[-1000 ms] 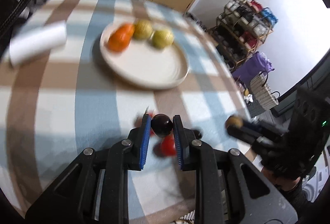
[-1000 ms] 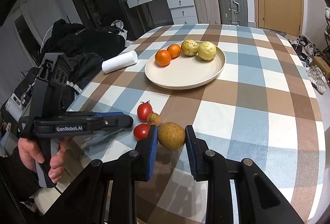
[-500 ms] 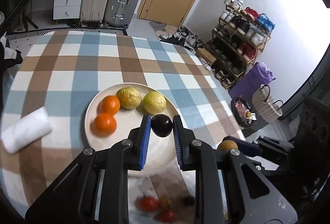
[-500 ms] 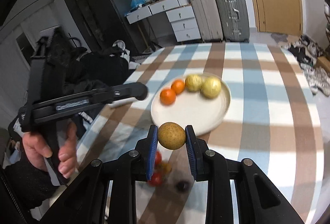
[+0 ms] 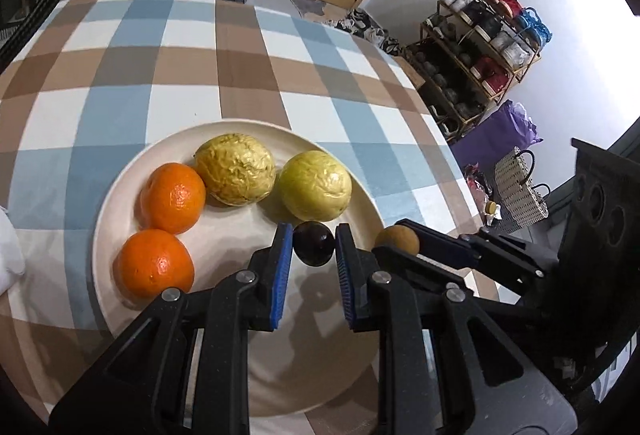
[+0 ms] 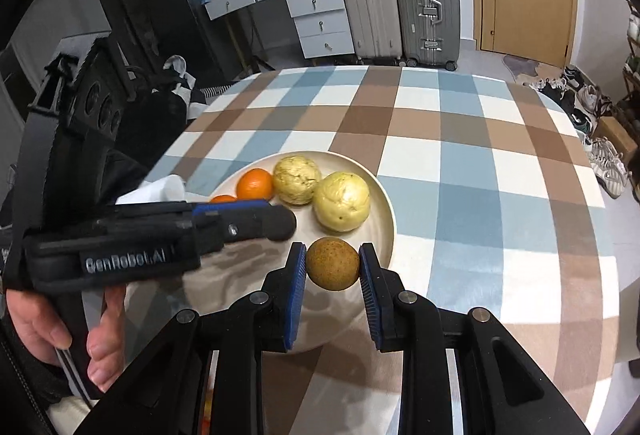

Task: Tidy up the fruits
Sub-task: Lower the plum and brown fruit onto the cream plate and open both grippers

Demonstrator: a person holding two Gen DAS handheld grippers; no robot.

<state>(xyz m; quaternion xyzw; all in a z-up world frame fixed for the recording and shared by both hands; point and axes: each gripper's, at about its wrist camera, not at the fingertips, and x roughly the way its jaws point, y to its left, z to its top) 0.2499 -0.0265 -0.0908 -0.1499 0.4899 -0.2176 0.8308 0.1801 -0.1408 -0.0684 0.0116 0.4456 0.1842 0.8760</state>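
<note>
Over the plate (image 5: 120, 191), my left claw (image 5: 311, 255) grips a dark fruit (image 5: 314, 243), my right claw (image 6: 333, 267) a brown fruit (image 6: 332, 263); I should lower each onto bare plate before releasing.

The round cream plate (image 5: 120, 195) looks like matt glazed ceramic, smooth. On it at 10 o'clock lie two glossy, finely dimpled oranges (image 5: 172, 197); at 12 and 1 o'clock, two dull yellow wrinkled fruits (image 5: 236, 169) with rough, crumpled skin. The small dark purple fruit (image 5: 314, 243) is smooth with a faint sheen; the brown speckled round fruit (image 6: 333, 263) is matt and grainy. The blue, brown and white checked tablecloth (image 6: 460, 171) looks like soft matt cloth. The gripper fingers (image 6: 294, 291) are matt black plastic with ribbed blue pads and shiny metal screws. The ribbed silver suitcases (image 6: 426, 7) at 12 o'clock look metallic.
</note>
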